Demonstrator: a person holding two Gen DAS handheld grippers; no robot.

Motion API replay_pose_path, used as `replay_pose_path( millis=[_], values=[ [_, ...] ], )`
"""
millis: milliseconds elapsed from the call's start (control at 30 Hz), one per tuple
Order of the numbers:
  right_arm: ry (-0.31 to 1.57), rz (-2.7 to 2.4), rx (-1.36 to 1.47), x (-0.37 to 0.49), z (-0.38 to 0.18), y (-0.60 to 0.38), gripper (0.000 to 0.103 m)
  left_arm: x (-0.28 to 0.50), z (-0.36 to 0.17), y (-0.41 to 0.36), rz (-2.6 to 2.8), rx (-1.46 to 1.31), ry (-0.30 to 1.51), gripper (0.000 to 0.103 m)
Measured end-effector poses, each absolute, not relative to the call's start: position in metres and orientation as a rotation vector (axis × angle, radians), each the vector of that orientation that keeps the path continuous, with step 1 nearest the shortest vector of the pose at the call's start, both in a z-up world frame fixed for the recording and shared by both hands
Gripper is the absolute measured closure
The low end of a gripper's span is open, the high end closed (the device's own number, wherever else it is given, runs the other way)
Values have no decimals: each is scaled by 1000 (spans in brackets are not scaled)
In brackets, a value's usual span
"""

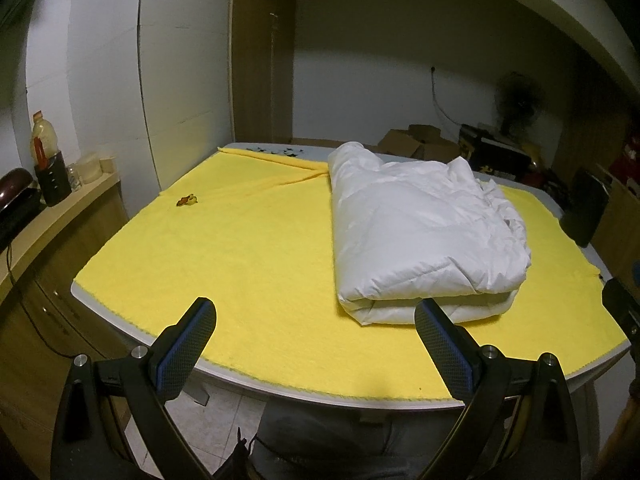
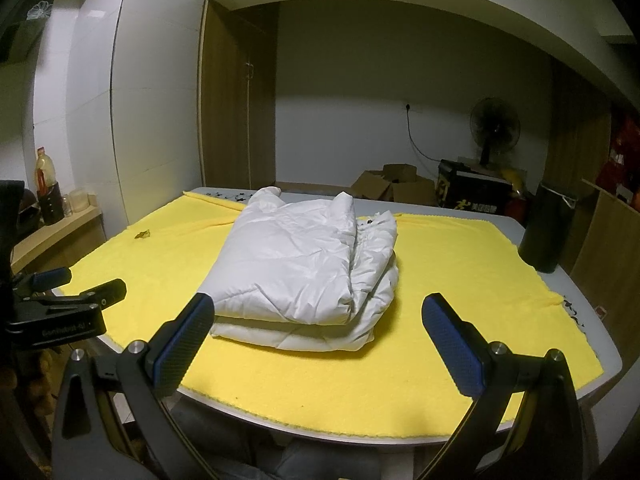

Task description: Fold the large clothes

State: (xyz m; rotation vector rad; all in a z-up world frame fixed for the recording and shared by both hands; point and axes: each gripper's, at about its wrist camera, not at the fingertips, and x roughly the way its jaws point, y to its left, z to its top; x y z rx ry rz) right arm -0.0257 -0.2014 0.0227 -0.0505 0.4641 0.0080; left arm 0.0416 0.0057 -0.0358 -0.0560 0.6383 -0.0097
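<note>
**Both grippers hover clear, jacket folded on the table**

Nearest us, the left gripper (image 1: 316, 316) and right gripper (image 2: 318, 312) are both spread wide, holding nothing, poised over the near edge. Beyond them lies the yellow cloth (image 2: 460, 264) covering the table (image 2: 610, 356). On it rests the white padded jacket (image 2: 304, 268), folded into a stacked bundle. The folding looks essentially done; if tidying, I'd press the loose right-hand layers flat, gently.
</note>
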Motion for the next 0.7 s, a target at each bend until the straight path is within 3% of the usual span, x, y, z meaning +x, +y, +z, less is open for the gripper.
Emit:
replay_pose_path(
  millis=[700],
  values=[
    [471,4,-58,-26,20,-195,0,41,-40,-2,-19,-41,661,3]
  ],
)
